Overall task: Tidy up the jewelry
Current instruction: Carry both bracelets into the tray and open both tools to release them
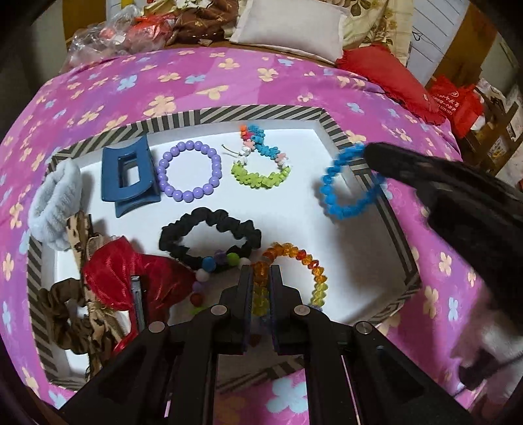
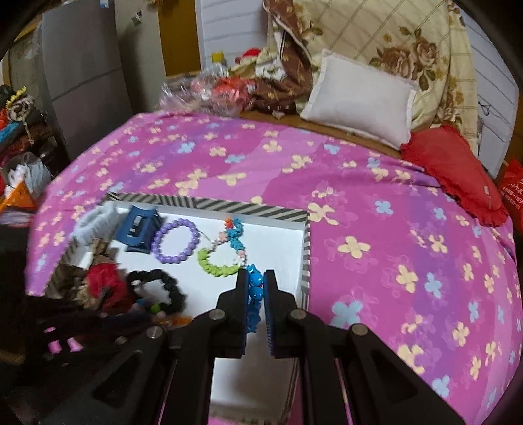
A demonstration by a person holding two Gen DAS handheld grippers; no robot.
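A shallow white box with a striped rim [image 1: 261,112] lies on the pink flowered bedspread; it also shows in the right wrist view [image 2: 228,206]. My left gripper [image 1: 260,273] is shut on an orange-to-yellow crystal bead bracelet [image 1: 313,264] at the box's near side. My right gripper [image 2: 255,278] is shut on a blue beaded bracelet [image 2: 255,294], which hangs above the box's right rim in the left wrist view [image 1: 340,193]. In the box lie a purple bead bracelet [image 1: 189,170], a multicolour bracelet [image 1: 261,160], a black scrunchie [image 1: 209,235] and a blue claw clip [image 1: 127,176].
A grey fluffy scrunchie [image 1: 55,202], a red bow [image 1: 130,278] and a brown scrunchie [image 1: 65,314] crowd the box's left side. A white pillow [image 1: 291,29], a red cushion [image 1: 389,75] and plastic bags [image 1: 114,36] lie at the bed's far end.
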